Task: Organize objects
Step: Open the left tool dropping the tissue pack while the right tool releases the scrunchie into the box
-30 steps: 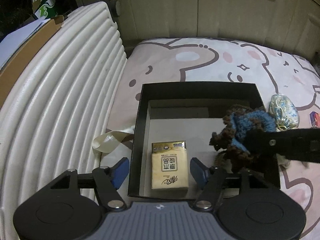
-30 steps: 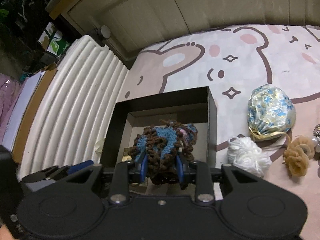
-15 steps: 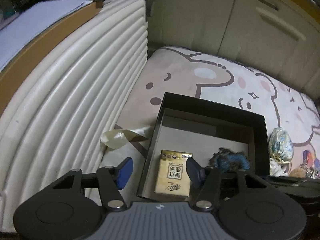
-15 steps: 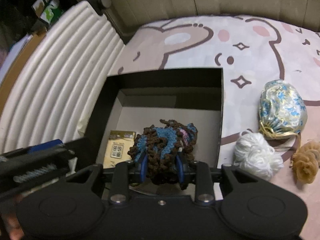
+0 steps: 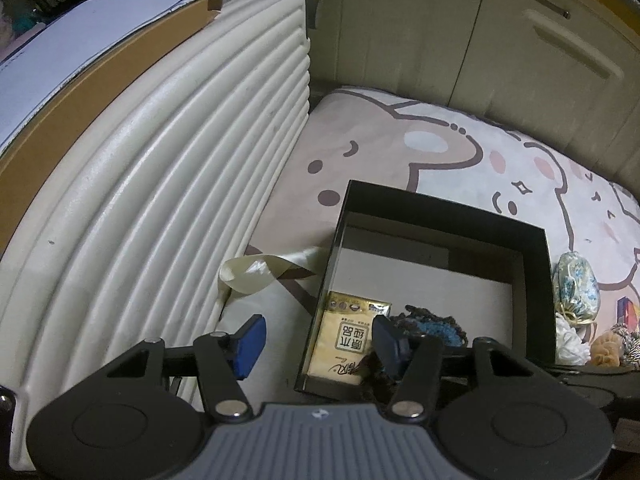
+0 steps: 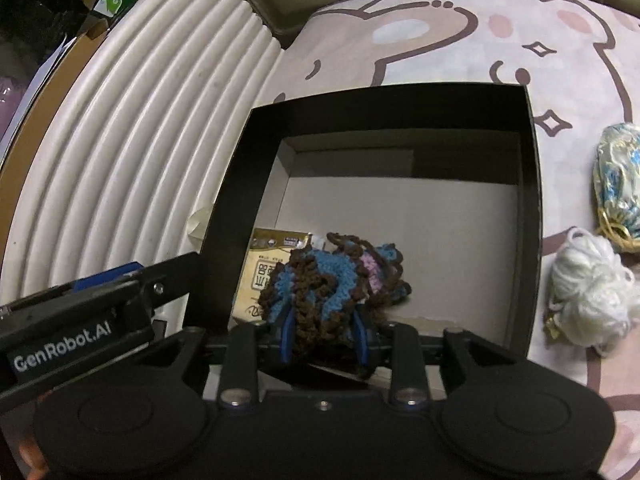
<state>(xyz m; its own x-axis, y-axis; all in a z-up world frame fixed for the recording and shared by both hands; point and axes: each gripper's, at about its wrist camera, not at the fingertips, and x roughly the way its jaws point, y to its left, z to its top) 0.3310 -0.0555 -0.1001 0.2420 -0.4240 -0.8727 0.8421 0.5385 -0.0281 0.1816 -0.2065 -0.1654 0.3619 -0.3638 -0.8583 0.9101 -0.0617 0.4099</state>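
A black open box (image 6: 534, 200) lies on the bear-print bed cover; it also shows in the left wrist view (image 5: 440, 216). A yellow tissue pack (image 5: 344, 340) lies in its near left corner, and shows in the right wrist view (image 6: 262, 276). My right gripper (image 6: 323, 336) is shut on a brown and blue crochet piece (image 6: 320, 284), low inside the box next to the pack; the piece also shows in the left wrist view (image 5: 432, 326). My left gripper (image 5: 318, 340) is open and empty, above the box's near left edge.
A ribbed white suitcase (image 5: 152, 184) stands along the left. A cream ribbon (image 5: 260, 270) lies beside the box. To the right of the box lie a floral pouch (image 6: 618, 184), a white yarn ball (image 6: 588, 292) and a tan fluffy piece (image 5: 606, 348).
My right gripper has lowered the crochet piece into the box, down beside the tissue pack. My left gripper has pulled back and to the left, still open.
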